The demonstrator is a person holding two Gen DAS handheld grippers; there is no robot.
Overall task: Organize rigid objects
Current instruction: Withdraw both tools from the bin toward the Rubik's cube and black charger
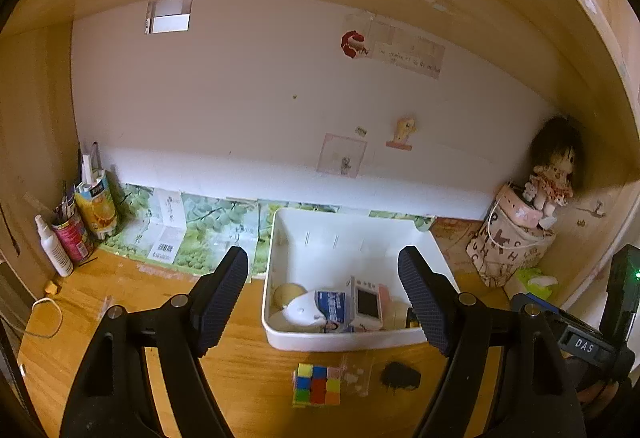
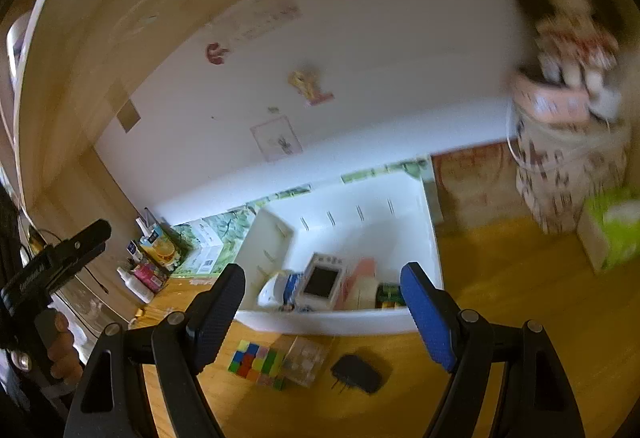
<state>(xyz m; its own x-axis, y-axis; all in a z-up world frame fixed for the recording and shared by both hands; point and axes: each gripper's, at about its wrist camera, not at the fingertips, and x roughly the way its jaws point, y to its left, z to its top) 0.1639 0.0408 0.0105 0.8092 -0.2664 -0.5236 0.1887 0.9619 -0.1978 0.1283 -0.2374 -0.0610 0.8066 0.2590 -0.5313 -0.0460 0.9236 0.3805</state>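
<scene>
Right wrist view blurs the doll [image 2: 568, 21] and bag [image 2: 560, 165].

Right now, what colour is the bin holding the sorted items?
White: the bin is plain white plastic, clearest in the left wrist view.

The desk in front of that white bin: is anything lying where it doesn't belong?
Yes. Three things lie loose on the desk before the bin while the others are inside it: a puzzle cube, a clear plastic piece touching it, and a black plug adapter, prongs sideways.
</scene>
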